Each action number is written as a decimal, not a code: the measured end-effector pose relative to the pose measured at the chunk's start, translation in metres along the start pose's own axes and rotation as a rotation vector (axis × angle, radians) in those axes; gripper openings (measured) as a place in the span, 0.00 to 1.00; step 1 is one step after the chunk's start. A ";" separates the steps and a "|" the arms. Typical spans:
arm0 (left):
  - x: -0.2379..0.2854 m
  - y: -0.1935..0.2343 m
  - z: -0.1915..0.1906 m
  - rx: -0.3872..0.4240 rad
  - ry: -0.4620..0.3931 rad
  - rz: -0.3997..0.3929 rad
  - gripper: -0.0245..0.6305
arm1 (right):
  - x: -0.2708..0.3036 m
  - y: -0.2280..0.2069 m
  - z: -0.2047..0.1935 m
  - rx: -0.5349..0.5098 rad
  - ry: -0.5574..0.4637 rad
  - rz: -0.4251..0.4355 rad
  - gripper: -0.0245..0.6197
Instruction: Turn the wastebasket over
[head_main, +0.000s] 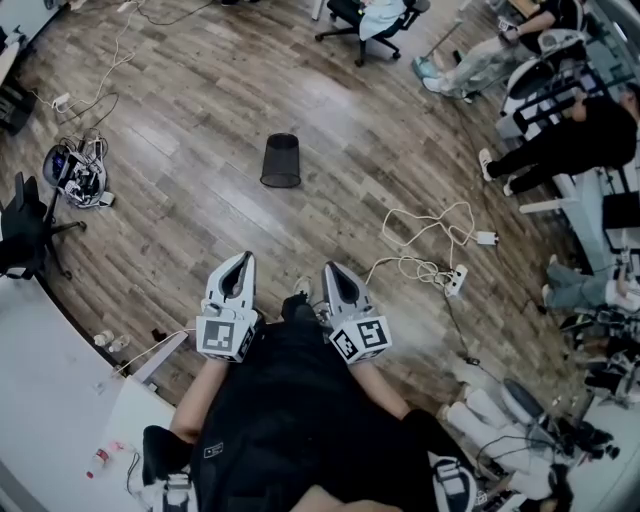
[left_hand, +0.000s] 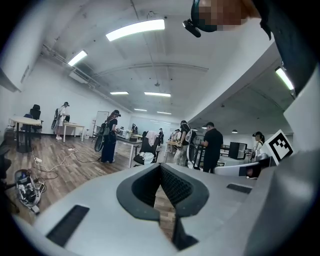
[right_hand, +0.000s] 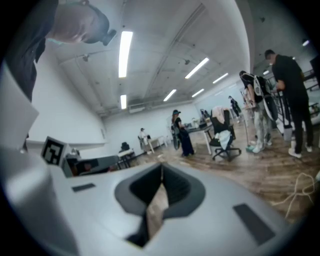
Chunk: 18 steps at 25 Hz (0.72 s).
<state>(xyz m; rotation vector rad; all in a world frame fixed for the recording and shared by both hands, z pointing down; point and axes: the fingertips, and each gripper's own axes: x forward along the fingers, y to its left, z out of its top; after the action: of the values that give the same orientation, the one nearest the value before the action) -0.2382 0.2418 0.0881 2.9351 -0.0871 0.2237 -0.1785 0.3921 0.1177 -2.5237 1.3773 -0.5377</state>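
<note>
**A:** so what's the setup here?

**B:** big wood floor (head_main: 200, 90), person in black (head_main: 290, 400) standing on it looking down. The black mesh wastebasket (head_main: 281, 161) sits on the floor out in front, well apart from both tools. Honestly can't tell which end is up.

**A:** and the grippers?

**B:** left gripper (head_main: 243, 258) and right gripper (head_main: 333, 268) are side by side near the body, pointing roughly at the basket. Both have their jaws closed together with nothing in them. Off to the right there's a white cable (head_main: 425, 225) running to a power strip (head_main: 456, 281).
</note>
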 end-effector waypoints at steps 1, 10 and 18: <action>0.002 -0.002 -0.001 -0.002 0.002 0.006 0.09 | -0.001 -0.005 0.000 -0.004 0.004 0.001 0.09; 0.040 -0.034 -0.010 0.035 0.017 0.081 0.09 | -0.007 -0.074 0.010 -0.031 0.045 0.037 0.09; 0.048 -0.043 -0.020 0.015 0.033 0.171 0.09 | 0.006 -0.124 0.017 -0.090 0.085 0.092 0.09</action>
<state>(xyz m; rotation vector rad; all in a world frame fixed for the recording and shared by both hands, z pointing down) -0.1907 0.2858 0.1067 2.9385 -0.3334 0.2984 -0.0732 0.4540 0.1477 -2.5179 1.5731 -0.5842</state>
